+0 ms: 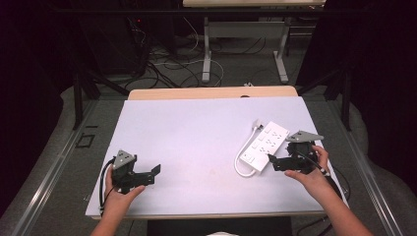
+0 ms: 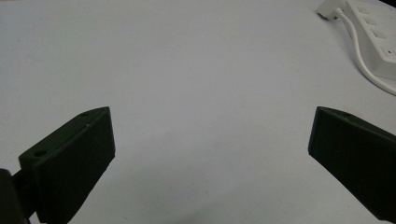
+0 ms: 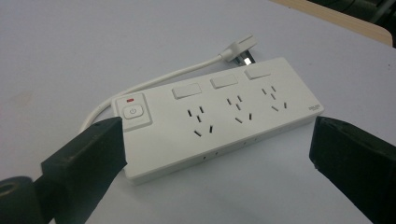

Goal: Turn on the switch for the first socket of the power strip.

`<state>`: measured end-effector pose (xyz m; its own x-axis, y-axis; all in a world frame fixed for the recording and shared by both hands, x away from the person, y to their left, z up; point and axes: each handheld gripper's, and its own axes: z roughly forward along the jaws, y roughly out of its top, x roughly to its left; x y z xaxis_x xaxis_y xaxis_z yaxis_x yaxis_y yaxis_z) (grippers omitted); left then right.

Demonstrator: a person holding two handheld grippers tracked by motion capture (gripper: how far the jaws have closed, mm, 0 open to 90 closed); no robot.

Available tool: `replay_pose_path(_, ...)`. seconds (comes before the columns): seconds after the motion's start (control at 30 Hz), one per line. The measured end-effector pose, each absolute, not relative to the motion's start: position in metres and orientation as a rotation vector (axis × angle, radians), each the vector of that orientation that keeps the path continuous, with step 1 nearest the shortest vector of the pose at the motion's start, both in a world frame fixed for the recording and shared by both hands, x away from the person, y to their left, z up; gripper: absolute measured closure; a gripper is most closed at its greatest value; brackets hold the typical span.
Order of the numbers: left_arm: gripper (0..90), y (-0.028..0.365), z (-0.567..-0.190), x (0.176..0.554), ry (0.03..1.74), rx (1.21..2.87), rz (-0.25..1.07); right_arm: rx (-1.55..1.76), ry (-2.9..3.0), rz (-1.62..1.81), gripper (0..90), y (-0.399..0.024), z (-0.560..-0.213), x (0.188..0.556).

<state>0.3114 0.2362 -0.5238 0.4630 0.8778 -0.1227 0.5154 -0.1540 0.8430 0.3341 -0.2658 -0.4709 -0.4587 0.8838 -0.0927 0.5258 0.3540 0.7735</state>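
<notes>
Two grippers work over the white table [image 1: 196, 142], one in each hand. Left gripper [image 1: 156, 172] sits well to the left of the power strip [image 1: 265, 146], near the table's front edge, held by the left hand [image 1: 120, 194]. Its jaws stand wide apart with bare tabletop between them; in the left gripper view [image 2: 210, 154] the power strip [image 2: 378, 37] lies far off at the upper right corner, well apart from the jaws.

Right gripper [image 1: 273, 161] is held by the right hand [image 1: 312, 172] just beside the power strip's right long side, towards its front end. Its jaws are also spread wide and grip nothing. In the right gripper view [image 3: 217, 154] the power strip [image 3: 219, 121] lies flat on the table just beyond and between the two jaws, its near long edge facing them; whether a jaw touches it I cannot tell.

One power strip is on the table. It carries three sockets, three white rocker switches above them, and one power button [image 3: 133, 112] with a small red light at its left end. Its white cord [image 3: 159, 79] loops round behind the strip from the button end, ending in one plug [image 3: 240, 50] that rests just beyond the strip's far long side. Nothing lies between either gripper and the strip.
</notes>
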Motion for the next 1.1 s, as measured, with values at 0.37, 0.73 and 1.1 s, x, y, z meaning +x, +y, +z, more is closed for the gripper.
replay_pose_path(0.37, 0.5, 0.236, -0.525, 0.312, 1.186, 1.811, 0.506, 1.183, 2.186, 0.912, 2.8, -0.253, -0.460, 0.346)
replay_pose_path(0.73, 0.5, 0.237, -0.525, 0.312, 1.184, 1.815, 0.509, 1.164, 2.234, 0.896, 2.5, -0.244, -0.449, 0.357)
replay_pose_path(1.1, 0.4, 0.236, -0.525, 0.313, 1.184, 1.822, 0.509, 1.156, 2.265, 0.899, 2.6, -0.236, -0.433, 0.371)
